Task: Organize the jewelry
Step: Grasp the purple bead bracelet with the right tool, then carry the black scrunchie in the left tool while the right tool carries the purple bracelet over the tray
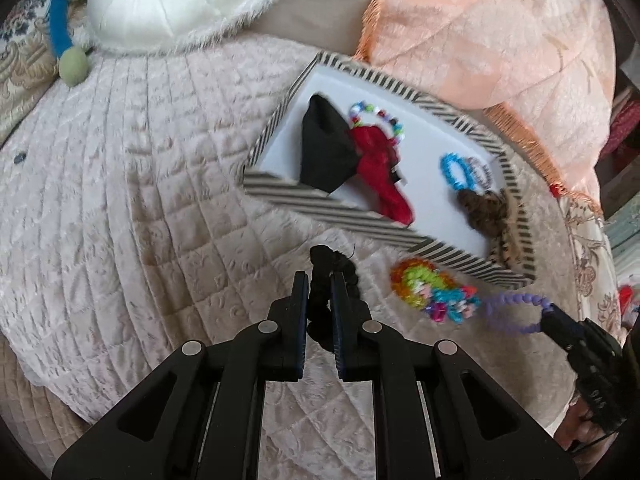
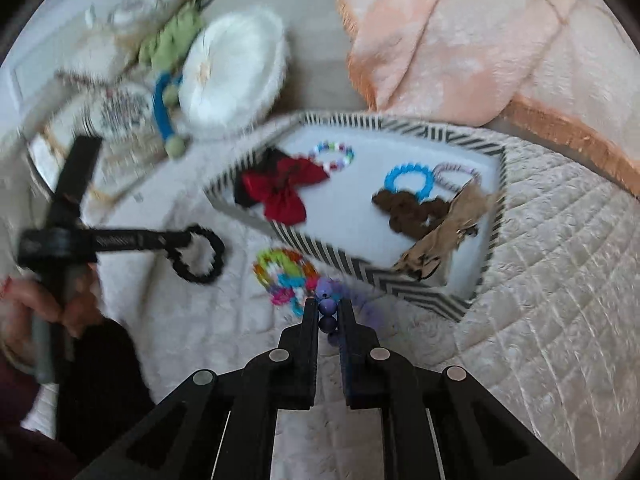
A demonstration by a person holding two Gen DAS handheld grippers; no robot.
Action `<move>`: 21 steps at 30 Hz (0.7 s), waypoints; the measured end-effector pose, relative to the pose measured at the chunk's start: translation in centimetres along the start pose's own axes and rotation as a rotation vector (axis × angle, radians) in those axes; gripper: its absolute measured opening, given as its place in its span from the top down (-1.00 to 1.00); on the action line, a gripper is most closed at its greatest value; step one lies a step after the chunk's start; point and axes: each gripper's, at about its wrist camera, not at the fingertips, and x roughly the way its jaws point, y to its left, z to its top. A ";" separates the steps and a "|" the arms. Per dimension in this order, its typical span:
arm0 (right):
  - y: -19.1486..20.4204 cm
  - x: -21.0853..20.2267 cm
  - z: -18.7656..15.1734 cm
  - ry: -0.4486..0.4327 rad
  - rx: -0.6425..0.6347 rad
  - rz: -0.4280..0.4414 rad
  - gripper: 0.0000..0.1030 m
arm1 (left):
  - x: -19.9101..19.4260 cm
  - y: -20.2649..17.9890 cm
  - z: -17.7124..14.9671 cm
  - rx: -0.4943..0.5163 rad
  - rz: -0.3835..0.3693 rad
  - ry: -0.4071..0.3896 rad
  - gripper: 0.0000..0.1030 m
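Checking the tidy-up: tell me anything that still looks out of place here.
A heap of multicoloured bead bracelets lies on the quilt just outside the striped tray. The brown bow hangs over the tray's rim rather than lying flat inside.

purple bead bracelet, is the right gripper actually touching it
Touching. The right wrist view shows the right gripper with both fingers pressed against the purple bead bracelet, beads pinched between them with no gap.

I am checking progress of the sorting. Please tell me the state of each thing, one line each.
left claw: shut on black scrunchie
right claw: shut on purple bead bracelet
striped tray: holds several pieces
colourful bead bracelets: still on the quilt, outside tray
red bow: in tray
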 end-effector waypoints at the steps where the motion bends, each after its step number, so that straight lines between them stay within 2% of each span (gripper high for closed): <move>1: 0.1 -0.6 0.2 -0.015 0.007 0.008 0.84 | -0.6 -0.3 0.1 0.006 -0.005 -0.008 0.82; 10: 2.0 -5.3 2.1 -0.124 0.013 0.029 0.84 | -4.0 -2.5 1.1 0.068 -0.005 -0.066 0.82; 21: 2.1 -6.1 4.4 -0.156 0.018 0.004 0.84 | -4.3 -5.6 2.9 0.159 0.036 -0.105 0.82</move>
